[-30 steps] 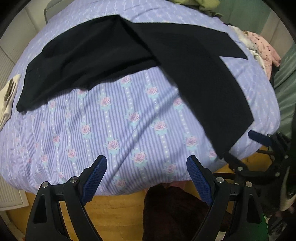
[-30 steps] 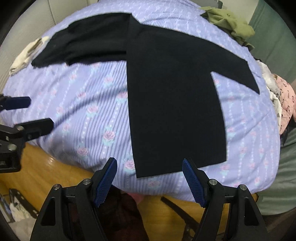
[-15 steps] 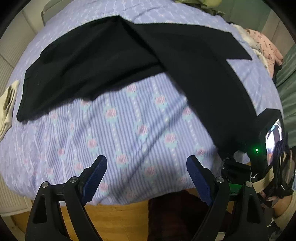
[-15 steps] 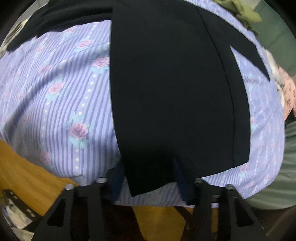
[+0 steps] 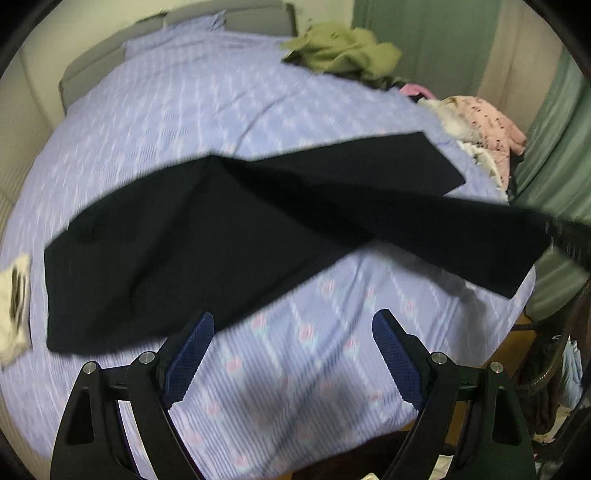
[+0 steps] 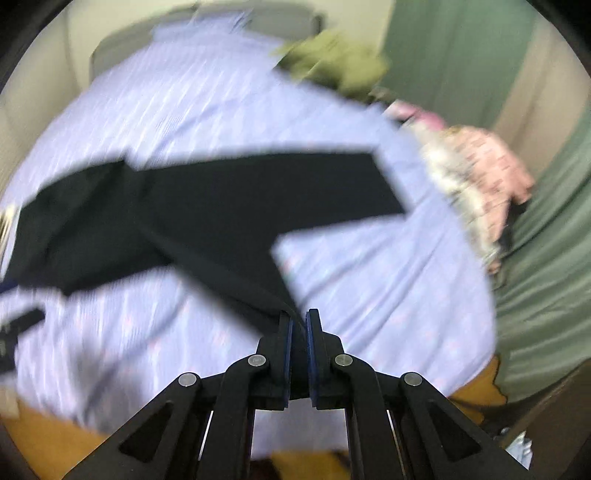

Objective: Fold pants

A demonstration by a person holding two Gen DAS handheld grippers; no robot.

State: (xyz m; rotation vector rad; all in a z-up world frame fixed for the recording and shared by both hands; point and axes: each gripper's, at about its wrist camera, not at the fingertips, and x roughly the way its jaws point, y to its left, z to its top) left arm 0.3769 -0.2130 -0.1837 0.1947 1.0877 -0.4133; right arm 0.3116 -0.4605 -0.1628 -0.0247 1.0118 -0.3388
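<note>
Since a second ago the right hand-held gripper (image 6: 298,320) has gone from wide open above the near pant leg to pinched tight on that leg's hem, and the leg is now lifted off the bed, stretched in the air toward the right. Both views have pulled back as well, so more of the room shows, with motion blur across the right wrist view.

One pair of black pants (image 5: 221,236) lies on the bed (image 5: 184,110). Its waist end sits at the left, one leg lies flat toward the far right, and the other leg runs right and near to the closed blue pads. The left hand-held gripper (image 5: 291,354) stands wide with nothing between its fingers (image 5: 190,354), above the near part of the bed just beside the pants' near edge.

A lilac striped sheet with pink rose motifs covers the bed. A grey headboard (image 5: 255,18) stands at the far end against a cream wall. Green curtains (image 5: 424,33) hang at the far right and along the right side. One olive-green garment (image 5: 343,51) is heaped at the far right corner of the bed, one pink and white patterned pile of clothes (image 5: 480,125) lies on the right edge, and one cream cloth (image 5: 14,302) rests at the left edge. Wooden floor (image 6: 48,439) shows near the bed's foot.
</note>
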